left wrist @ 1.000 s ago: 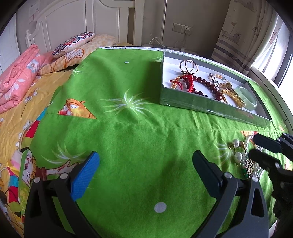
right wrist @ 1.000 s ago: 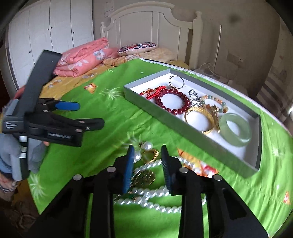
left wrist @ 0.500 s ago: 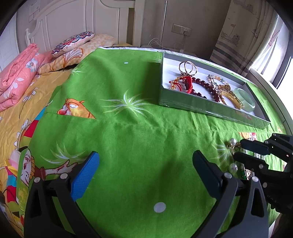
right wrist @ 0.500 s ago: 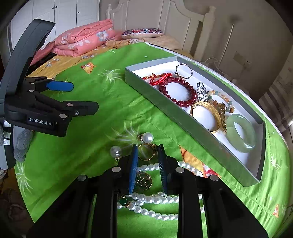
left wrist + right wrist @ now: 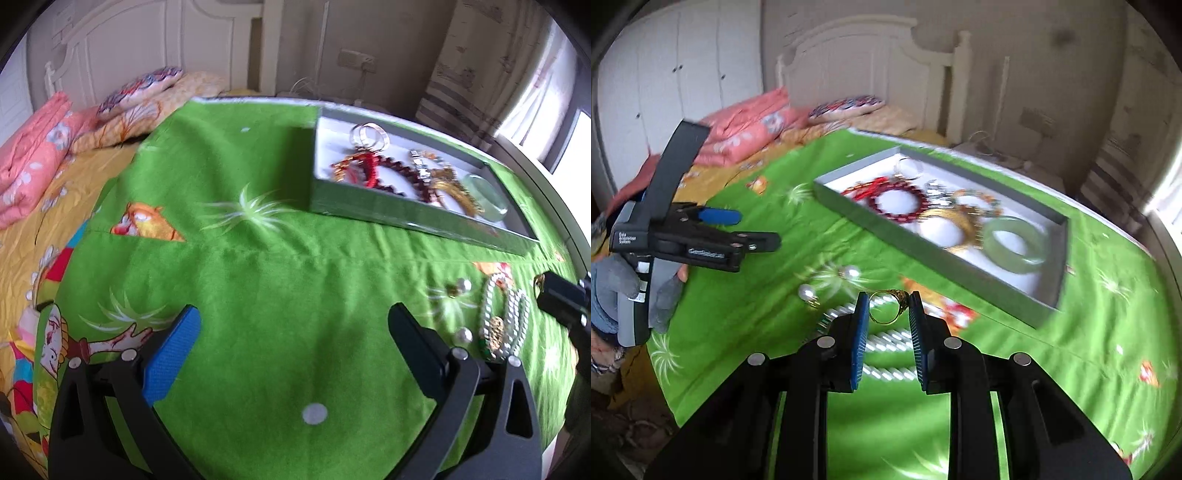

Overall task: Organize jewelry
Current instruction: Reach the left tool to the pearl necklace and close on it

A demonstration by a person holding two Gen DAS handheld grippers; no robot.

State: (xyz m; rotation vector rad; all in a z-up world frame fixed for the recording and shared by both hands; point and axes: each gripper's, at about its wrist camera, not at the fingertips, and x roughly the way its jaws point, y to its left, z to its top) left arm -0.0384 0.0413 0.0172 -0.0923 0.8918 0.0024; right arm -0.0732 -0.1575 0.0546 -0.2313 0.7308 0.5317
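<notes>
Right claw at bottom centre is nearly closed, pinching a thin gold ring with an ornate top above the green bedspread. Left claw is spread wide, empty. Grey jewelry tray sits upper right.

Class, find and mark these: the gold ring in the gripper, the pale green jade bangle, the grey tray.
gold ring (image 5: 887,307), right wrist view, its band.
pale green jade bangle (image 5: 1014,240), right wrist view, its rim.
grey tray (image 5: 923,256), right wrist view, near wall.

Gold ring between right hand-held gripper pads
</notes>
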